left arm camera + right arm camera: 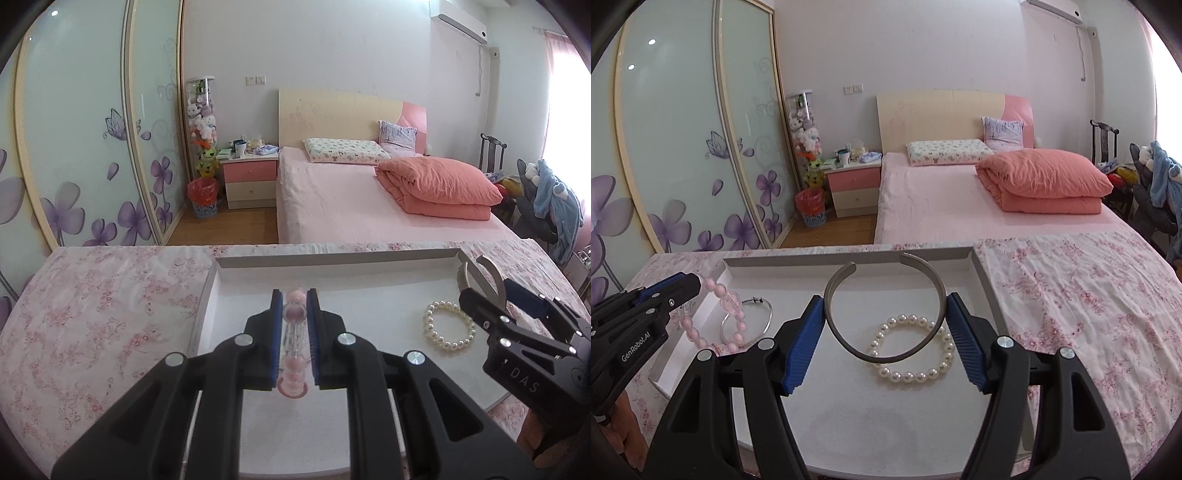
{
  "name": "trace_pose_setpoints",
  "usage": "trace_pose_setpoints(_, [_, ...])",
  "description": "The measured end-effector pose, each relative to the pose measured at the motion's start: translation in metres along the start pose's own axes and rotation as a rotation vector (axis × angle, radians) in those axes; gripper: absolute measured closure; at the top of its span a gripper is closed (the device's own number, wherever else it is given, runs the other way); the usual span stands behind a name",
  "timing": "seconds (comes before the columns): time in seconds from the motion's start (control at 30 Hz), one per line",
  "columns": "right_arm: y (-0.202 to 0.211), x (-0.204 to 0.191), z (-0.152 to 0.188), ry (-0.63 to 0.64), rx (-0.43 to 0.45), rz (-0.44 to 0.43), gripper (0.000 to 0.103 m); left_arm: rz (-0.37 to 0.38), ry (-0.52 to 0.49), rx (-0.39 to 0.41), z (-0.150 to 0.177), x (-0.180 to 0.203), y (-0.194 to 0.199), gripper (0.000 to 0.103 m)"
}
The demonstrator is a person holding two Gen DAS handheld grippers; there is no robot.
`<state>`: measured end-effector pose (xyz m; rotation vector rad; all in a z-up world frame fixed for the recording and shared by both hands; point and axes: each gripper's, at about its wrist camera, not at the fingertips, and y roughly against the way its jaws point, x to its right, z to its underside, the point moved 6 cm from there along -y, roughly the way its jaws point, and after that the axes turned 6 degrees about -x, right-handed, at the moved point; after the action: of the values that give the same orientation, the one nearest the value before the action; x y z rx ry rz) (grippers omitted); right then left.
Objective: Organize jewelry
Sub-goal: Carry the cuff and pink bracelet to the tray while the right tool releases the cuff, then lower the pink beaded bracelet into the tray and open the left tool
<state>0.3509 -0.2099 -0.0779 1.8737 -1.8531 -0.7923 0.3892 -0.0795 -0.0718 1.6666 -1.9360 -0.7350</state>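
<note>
Your left gripper (293,310), lettered "GenRobot.AI", is clamping the pink bead bracelet (294,314) over the white tray (332,260). Your right gripper (886,314), marked "DAS", is pinching the grey cuff bangle (849,345) above the pearl bracelet (912,374).

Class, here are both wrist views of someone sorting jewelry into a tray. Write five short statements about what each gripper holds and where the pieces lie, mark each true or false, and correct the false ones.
1. The left gripper is shut on the pink bead bracelet. True.
2. The right gripper is empty. False: its jaws grip the open metal bangle.
3. The pearl bracelet lies inside the white tray. True.
4. The pearl bracelet lies on the flowered cloth. False: it lies in the tray.
5. A thin silver ring bangle lies in the tray near the pink beads. True.
</note>
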Motion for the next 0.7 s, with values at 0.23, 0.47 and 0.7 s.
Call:
trace_pose_setpoints(0.23, [0.002,0.0,0.004,0.005,-0.007,-0.001,0.031,0.026,0.026,0.004,-0.002,-0.005,0.0,0.088])
trace_pose_setpoints(0.47, [0.015,0.006,0.004,-0.006,0.009,0.023,0.031,-0.009,0.064,0.021,-0.008,-0.023,0.013,0.088])
trace_pose_setpoints(0.7, [0.034,0.008,0.003,-0.012,0.031,0.032,0.031,0.003,0.09,0.033,-0.009,-0.031,0.032,0.087])
